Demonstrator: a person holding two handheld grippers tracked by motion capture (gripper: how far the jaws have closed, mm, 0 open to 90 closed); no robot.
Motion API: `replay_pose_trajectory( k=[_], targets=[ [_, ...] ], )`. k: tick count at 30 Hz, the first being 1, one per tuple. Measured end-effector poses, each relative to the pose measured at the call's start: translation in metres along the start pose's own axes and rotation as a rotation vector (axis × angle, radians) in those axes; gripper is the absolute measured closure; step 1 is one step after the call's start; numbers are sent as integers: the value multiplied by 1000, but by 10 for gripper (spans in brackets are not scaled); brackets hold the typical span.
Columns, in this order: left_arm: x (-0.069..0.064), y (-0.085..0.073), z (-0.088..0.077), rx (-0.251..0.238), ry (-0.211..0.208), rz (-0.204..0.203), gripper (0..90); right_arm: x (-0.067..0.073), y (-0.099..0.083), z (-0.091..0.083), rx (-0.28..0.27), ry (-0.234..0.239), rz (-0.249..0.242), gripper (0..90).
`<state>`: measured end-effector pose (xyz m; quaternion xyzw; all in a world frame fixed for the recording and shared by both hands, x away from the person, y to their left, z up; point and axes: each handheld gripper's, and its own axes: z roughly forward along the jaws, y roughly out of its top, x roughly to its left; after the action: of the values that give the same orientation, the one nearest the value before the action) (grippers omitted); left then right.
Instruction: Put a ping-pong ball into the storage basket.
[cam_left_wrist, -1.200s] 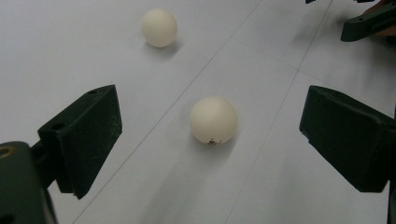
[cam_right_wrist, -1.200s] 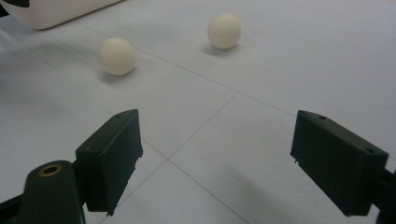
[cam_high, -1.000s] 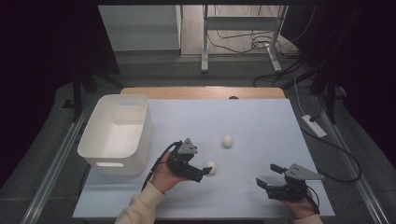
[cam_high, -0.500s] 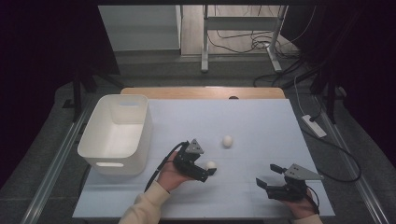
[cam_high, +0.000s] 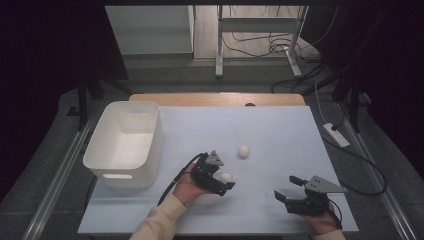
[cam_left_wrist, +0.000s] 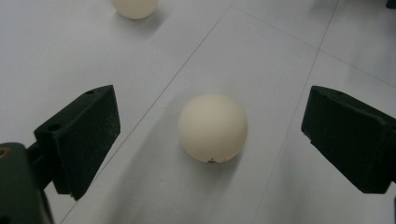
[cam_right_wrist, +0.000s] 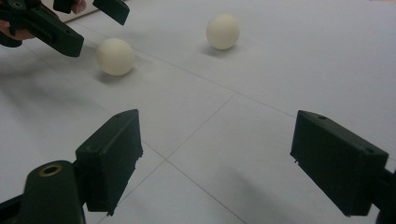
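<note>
Two cream balls lie on the pale table. The near ball (cam_high: 226, 177) (cam_left_wrist: 213, 128) (cam_right_wrist: 115, 56) rests on the surface between the wide-apart jaws of my left gripper (cam_high: 225, 180) (cam_left_wrist: 210, 140), which is open and touches nothing. The far ball (cam_high: 243, 151) (cam_left_wrist: 134, 7) (cam_right_wrist: 223, 31) sits alone a little beyond it. My right gripper (cam_high: 287, 192) (cam_right_wrist: 233, 163) stands open at the front right of the table, with only bare surface between its jaws. In the right gripper view the left gripper (cam_right_wrist: 70, 23) shows at the top left beside the near ball.
A white plastic bin (cam_high: 125, 145) stands at the left side of the table, a hand's width from the left gripper. A wooden edge (cam_high: 220, 99) runs along the table's back. Cables and a power strip (cam_high: 336, 135) lie on the floor to the right.
The left gripper has edged forward and to the right, so the near ball now lies between its open jaws. The right gripper has stayed in place.
</note>
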<state>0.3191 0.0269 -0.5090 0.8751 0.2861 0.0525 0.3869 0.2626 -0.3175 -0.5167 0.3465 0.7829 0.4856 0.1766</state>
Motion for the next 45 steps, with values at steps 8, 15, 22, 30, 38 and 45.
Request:
replay_pose_trajectory(
  k=[8, 15, 22, 30, 38, 45],
  targets=[
    [1, 0, 6, 20, -2, 0, 52, 0, 0, 0, 1, -2, -2, 163],
    [1, 0, 11, 38, -3, -4, 53, 0, 0, 0, 0, 0, -1, 163],
    [2, -1, 13, 54, 2, -8, 56, 0, 0, -1, 1, -1, 0, 164],
    [3, -1, 16, 66, 7, -6, 56, 0, 0, 0, 0, -2, 0, 164],
    [4, -2, 17, 69, 9, -9, 78, 0, 0, 0, 5, -3, -1, 164],
    [3, -2, 17, 66, -18, -8, 196, 0, -1, 0, 2, -3, -1, 164]
  ],
)
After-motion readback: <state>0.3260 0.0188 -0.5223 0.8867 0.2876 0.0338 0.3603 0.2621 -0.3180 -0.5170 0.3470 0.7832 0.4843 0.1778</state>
